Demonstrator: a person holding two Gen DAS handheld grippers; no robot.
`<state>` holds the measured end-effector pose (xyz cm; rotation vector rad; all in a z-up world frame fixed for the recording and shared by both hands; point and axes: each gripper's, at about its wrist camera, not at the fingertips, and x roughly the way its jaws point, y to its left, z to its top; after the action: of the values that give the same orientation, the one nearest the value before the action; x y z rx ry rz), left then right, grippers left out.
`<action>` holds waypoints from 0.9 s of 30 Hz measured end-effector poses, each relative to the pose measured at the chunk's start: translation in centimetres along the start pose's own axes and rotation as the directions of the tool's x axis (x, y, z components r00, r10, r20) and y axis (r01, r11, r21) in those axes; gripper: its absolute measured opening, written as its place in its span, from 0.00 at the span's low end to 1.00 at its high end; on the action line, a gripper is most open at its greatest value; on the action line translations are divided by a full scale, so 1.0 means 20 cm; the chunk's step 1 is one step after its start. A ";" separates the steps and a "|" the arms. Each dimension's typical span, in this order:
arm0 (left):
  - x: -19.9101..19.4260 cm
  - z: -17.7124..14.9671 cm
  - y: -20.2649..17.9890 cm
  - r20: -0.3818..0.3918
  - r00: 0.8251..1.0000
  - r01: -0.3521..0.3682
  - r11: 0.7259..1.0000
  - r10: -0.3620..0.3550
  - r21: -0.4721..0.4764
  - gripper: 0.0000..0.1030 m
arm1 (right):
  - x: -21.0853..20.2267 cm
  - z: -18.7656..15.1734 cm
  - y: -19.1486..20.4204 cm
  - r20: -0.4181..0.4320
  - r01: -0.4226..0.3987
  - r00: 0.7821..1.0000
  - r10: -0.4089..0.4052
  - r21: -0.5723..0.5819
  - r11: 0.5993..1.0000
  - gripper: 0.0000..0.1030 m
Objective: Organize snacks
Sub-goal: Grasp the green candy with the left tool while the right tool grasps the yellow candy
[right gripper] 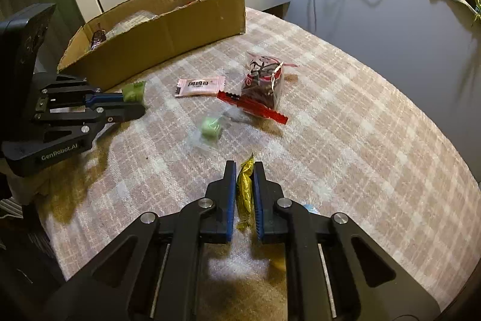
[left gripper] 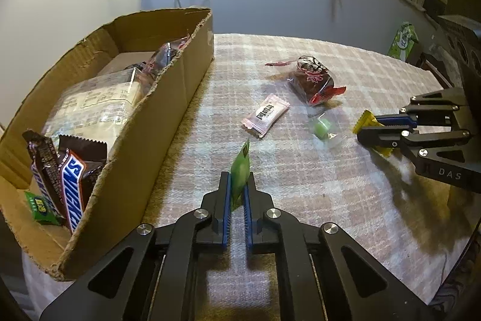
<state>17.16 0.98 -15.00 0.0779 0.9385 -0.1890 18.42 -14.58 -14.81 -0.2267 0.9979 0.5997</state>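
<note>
Two grippers each pinch a snack above the pink-and-white checked tablecloth [right gripper: 345, 122]. The left gripper [left gripper: 239, 194] has its blue pads clamped on a flat green foil packet [left gripper: 241, 170], which stands upright between the fingertips. The right gripper [right gripper: 244, 191] is clamped on a crinkled yellow-gold wrapped candy [right gripper: 244, 188]. Ahead of both sets of fingers lie a pink rectangular sachet [left gripper: 266, 115], a pale green sweet in clear wrap [left gripper: 322, 127] and a clear bag of dark snacks with red trim [left gripper: 312, 77]. Left of the left fingers stands an open brown cardboard box [left gripper: 177, 86] holding a brown Snickers bar [left gripper: 75, 185] and other packets.
</note>
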 end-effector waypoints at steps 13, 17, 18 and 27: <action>-0.11 -0.01 0.03 0.037 0.998 0.051 0.996 -0.048 -0.068 0.04 | -0.16 -0.01 -0.04 0.088 -0.043 0.996 0.034 0.099 0.994 0.10; -0.18 -0.01 0.04 0.067 0.995 0.074 0.994 -0.069 -0.080 0.04 | -0.24 0.01 -0.06 0.127 -0.069 0.991 0.052 0.131 0.989 0.10; -0.19 0.00 0.05 0.074 0.995 0.079 0.993 -0.073 -0.083 0.04 | -0.26 0.01 -0.06 0.135 -0.073 0.989 0.055 0.135 0.988 0.10; -0.36 0.04 0.13 0.154 0.985 0.090 0.989 -0.072 -0.113 0.04 | -0.38 0.13 -0.01 0.195 -0.084 0.979 0.059 0.123 0.989 0.10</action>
<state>14.16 4.29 -8.79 -0.0849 0.8015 -0.2107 17.36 -16.43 -7.02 -0.0159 0.8585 0.6075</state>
